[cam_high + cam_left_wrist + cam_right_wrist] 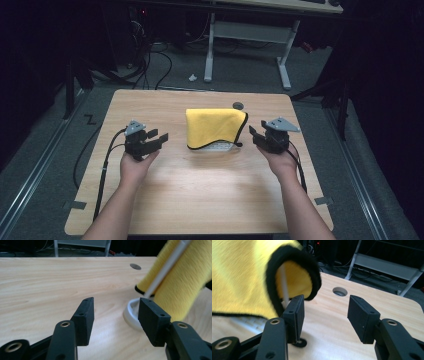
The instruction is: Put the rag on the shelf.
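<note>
Pale wooden tabletop (200, 200) in a dark room, white desk frame (250, 35) behind. Jaws of left gripper (156, 138) and right gripper (256, 136) wide apart, empty, flanking the yellow cloth (215, 126) near mid-table. Cloth draped over a white rack (216, 146), close beside both grippers, touching neither.

Cloth mid-table, a gripper on each side

The cloth (216, 127) hangs over a rack (216, 146) at the table's (200, 200) middle. Left of the cloth sits the left gripper (161, 136), right of it the right gripper (253, 134), both apart from it. Behind the cloth, a hole (238, 105) in the tabletop.
</note>
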A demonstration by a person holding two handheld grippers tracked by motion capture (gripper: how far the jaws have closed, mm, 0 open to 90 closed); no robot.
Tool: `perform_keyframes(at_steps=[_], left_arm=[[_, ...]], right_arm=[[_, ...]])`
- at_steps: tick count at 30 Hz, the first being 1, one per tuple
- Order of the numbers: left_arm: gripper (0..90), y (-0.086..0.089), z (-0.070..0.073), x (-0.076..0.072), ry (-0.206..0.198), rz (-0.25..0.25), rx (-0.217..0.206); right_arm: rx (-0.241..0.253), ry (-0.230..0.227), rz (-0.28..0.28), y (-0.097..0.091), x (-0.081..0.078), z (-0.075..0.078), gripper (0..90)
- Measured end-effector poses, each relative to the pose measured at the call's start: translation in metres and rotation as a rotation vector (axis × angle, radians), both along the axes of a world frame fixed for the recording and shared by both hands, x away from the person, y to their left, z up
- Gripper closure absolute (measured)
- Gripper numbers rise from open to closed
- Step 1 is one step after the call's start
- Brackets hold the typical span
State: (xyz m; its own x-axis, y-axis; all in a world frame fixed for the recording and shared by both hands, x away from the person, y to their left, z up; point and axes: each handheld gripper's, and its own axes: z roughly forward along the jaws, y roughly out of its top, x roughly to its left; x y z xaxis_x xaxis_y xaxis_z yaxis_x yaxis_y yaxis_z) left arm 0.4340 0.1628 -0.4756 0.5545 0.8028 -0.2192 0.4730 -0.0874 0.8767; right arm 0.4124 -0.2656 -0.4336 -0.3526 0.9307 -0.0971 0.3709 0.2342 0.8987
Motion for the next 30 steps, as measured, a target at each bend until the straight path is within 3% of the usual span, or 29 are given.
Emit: perform_keyframes(at_steps=[2, 6, 12, 14, 15, 16, 17, 18, 19, 20, 22, 26, 30], left_arm=[[45.6, 0.003, -0.003, -0.013, 0.0, -0.017, 0.002], [44.7, 0.009, -0.011, -0.044, 0.002, -0.06, 0.009], [43.8, 0.016, -0.032, -0.093, 0.069, -0.122, 0.027], [43.1, 0.018, -0.044, -0.117, 0.071, -0.135, 0.028], [43.2, 0.018, -0.051, -0.13, 0.062, -0.13, 0.042], [45.7, 0.015, -0.053, -0.137, 0.073, -0.124, 0.087], [46.6, 0.011, -0.051, -0.139, 0.089, -0.14, 0.105], [44.9, 0.01, -0.046, -0.141, 0.068, -0.157, 0.093], [44.5, 0.009, -0.043, -0.142, 0.031, -0.15, 0.083], [44.4, 0.007, -0.041, -0.14, 0.028, -0.156, 0.069], [42.8, 0.004, -0.043, -0.136, 0.047, -0.167, 0.055], [43.2, 0.0, -0.048, -0.136, 0.057, -0.178, 0.091], [43.3, 0.002, -0.048, -0.136, 0.061, -0.178, 0.09]], right_arm=[[-0.017, 0.022, 0.008, 0.002, -0.009, -0.003, 45.0], [-0.039, 0.001, 0.039, 0.008, -0.037, -0.014, 43.6], [-0.038, 0.044, 0.057, 0.017, -0.077, -0.038, 43.4], [-0.051, 0.045, 0.064, 0.018, -0.09, -0.048, 43.2], [-0.041, 0.038, 0.055, 0.018, -0.1, -0.056, 44.3], [-0.018, 0.028, 0.038, 0.018, -0.112, -0.067, 47.9], [-0.02, 0.043, 0.053, 0.019, -0.122, -0.076, 50.0], [-0.038, 0.081, 0.086, 0.021, -0.126, -0.079, 46.8], [-0.069, 0.073, 0.101, 0.024, -0.13, -0.08, 48.0], [-0.086, 0.056, 0.108, 0.025, -0.134, -0.081, 48.6], [-0.09, 0.084, 0.118, 0.028, -0.134, -0.082, 46.8], [-0.083, 0.068, 0.106, 0.03, -0.131, -0.08, 46.5], [-0.083, 0.078, 0.104, 0.028, -0.131, -0.082, 46.4]])
